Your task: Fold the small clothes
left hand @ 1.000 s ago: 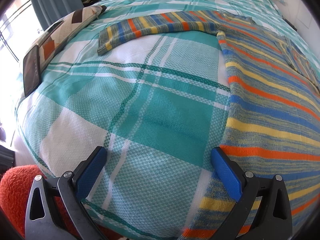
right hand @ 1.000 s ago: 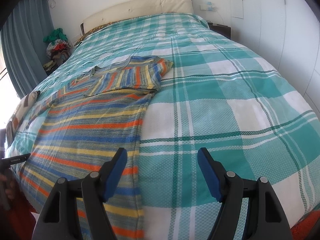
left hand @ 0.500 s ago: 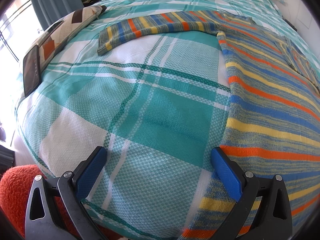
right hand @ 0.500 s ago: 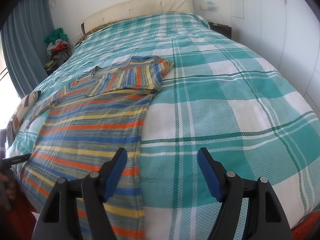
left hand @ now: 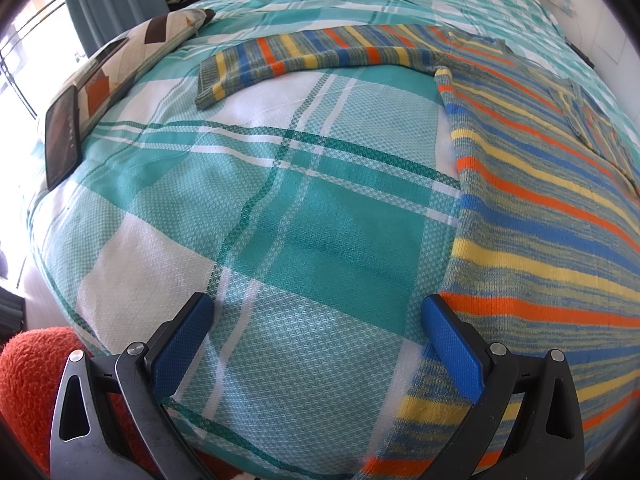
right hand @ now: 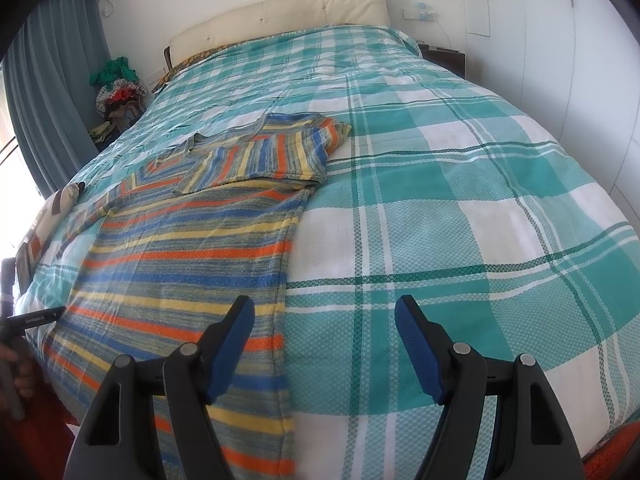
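We note a striped knit sweater (left hand: 540, 216) in blue, yellow, orange and grey-green, lying flat on a bed covered with a teal-and-white plaid bedspread (left hand: 288, 208). It sits toward the foot of the bed, hem near the bed's edge. One sleeve (left hand: 304, 56) stretches out sideways across the bedspread; the other sleeve (right hand: 272, 152) is folded in over the chest.

Left gripper (left hand: 316, 344): blue-padded jaws apart, nothing between them but bedspread. Its right-hand pad sits just over the sweater's side edge near the hem; we cannot tell whether it touches the cloth.

Right gripper (right hand: 324, 348): jaws apart, empty. Its left-hand pad hangs above the sweater's other side edge, its other pad above bare bedspread.

A patterned cushion (left hand: 132, 56) of cream, brown and orange lies at the bed's side, near the outstretched cuff, with a dark phone-like slab (left hand: 62, 136) propped beside it. An orange shaggy rug (left hand: 28, 392) shows below the bed's foot. A padded cream headboard (right hand: 280, 16) stands at the far end, grey-blue curtains (right hand: 48, 80) beside it.
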{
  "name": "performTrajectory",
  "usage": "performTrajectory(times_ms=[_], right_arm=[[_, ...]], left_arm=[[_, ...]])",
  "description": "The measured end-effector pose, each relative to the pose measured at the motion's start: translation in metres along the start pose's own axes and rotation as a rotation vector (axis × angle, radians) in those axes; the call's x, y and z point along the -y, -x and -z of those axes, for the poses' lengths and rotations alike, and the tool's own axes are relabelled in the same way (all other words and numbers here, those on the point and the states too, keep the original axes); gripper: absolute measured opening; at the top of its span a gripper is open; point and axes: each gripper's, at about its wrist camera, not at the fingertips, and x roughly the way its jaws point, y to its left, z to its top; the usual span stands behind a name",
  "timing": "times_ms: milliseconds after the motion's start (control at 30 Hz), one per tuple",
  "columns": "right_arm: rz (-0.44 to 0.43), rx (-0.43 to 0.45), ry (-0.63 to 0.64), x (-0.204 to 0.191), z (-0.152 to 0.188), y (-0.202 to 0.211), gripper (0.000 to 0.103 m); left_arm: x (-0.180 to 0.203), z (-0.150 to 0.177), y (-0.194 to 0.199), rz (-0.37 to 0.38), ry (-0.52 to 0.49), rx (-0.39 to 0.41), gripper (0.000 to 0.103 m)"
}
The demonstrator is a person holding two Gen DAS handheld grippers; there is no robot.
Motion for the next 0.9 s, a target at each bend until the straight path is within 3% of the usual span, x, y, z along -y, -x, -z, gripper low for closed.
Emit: performTrajectory(times_ms=[467,900], right_arm=[[0.000,0.001,-0.001,0.000,0.000,0.000,0.072],[-0.003,-0.002,-0.003,0.000,-0.001,0.000,0.072]], left_arm=[[-0.002,-0.001,0.002,0.021,0.018,0.002,0.103],[-0.006,-0.004,0.011,0.108,0.053,0.033,0.103]])
